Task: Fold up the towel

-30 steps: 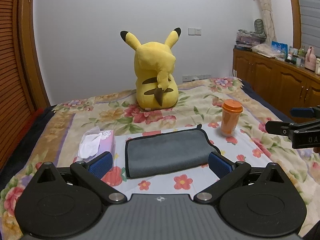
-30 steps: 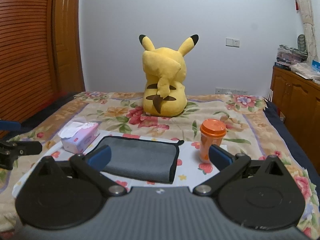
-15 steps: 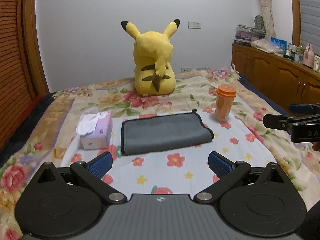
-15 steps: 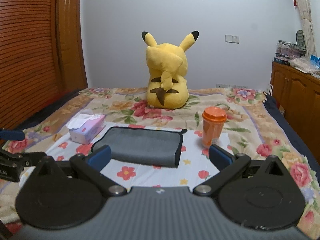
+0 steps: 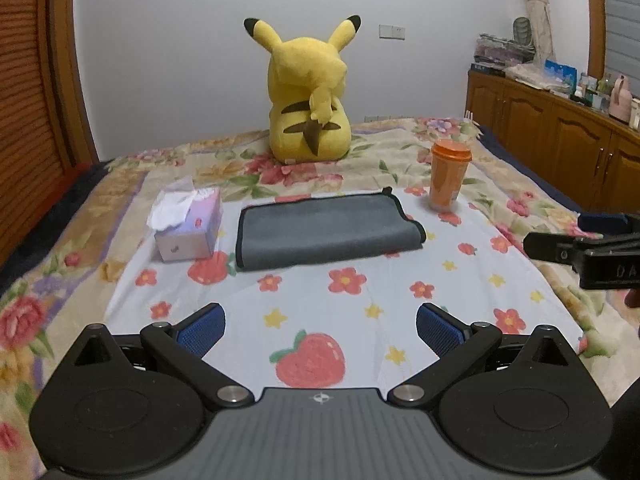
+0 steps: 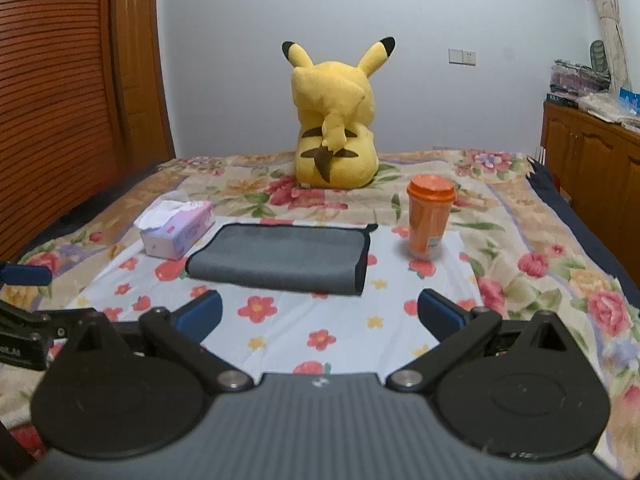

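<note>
the grey towel [image 5: 326, 230] lies folded on the bed [image 5: 500, 200], between a tissue box [image 5: 188, 226] and an orange cup [image 5: 448, 180]; left gripper [image 5: 320, 326] and right gripper [image 6: 320, 312] both hover spread wide, holding nothing, well short of it

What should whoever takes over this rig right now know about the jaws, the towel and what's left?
Left gripper: jaws open, empty, over the flowered sheet, short of the towel.
Right gripper: jaws open, empty, likewise short of it.
Grey towel: lies flat on the sheet, already doubled over, rounded fold nearest the grippers, black trim at both ends. Tissue box to its left, orange cup to its right, neither touching it; plush toy behind.
Done: towel folded, nothing held.
Left: judge whether another fold is wanted; otherwise, likely finished.
</note>
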`<state>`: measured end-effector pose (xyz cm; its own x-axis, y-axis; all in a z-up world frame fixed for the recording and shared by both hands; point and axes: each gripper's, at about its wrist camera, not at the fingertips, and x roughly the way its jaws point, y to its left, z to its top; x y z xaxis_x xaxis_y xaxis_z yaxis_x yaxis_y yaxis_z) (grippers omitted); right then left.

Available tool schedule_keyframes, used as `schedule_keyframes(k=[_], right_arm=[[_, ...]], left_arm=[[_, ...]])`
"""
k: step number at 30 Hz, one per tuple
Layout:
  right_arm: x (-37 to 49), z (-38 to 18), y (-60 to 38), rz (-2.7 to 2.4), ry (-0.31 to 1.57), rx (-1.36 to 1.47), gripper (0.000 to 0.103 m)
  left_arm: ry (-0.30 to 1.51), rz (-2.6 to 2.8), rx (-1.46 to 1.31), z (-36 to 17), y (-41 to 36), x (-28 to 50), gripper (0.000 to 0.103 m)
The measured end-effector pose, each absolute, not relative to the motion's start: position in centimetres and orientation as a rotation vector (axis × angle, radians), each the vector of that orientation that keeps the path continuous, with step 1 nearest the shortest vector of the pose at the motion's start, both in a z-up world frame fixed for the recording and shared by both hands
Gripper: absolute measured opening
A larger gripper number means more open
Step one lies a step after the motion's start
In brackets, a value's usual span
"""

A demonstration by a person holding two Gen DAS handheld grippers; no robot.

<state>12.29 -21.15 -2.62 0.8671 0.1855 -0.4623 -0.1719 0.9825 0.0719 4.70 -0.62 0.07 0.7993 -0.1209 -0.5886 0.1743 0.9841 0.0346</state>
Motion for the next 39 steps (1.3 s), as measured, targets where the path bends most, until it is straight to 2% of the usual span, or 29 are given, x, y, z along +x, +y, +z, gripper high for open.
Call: schedule_keyframes(k=[18, 39], right_arm=[[10.2, -5.5, -20.4, 0.183, 0.518, 0.029, 0.103], [9.8, -6.2, -20.4, 0.149, 0.484, 0.013, 0.103]], left_arm=[[0.661, -0.124, 0.066, -3.8, -0.9, 3.4, 0.103], [0.546, -0.085, 0.064, -3.1, -0.4, 1.8, 0.103]])
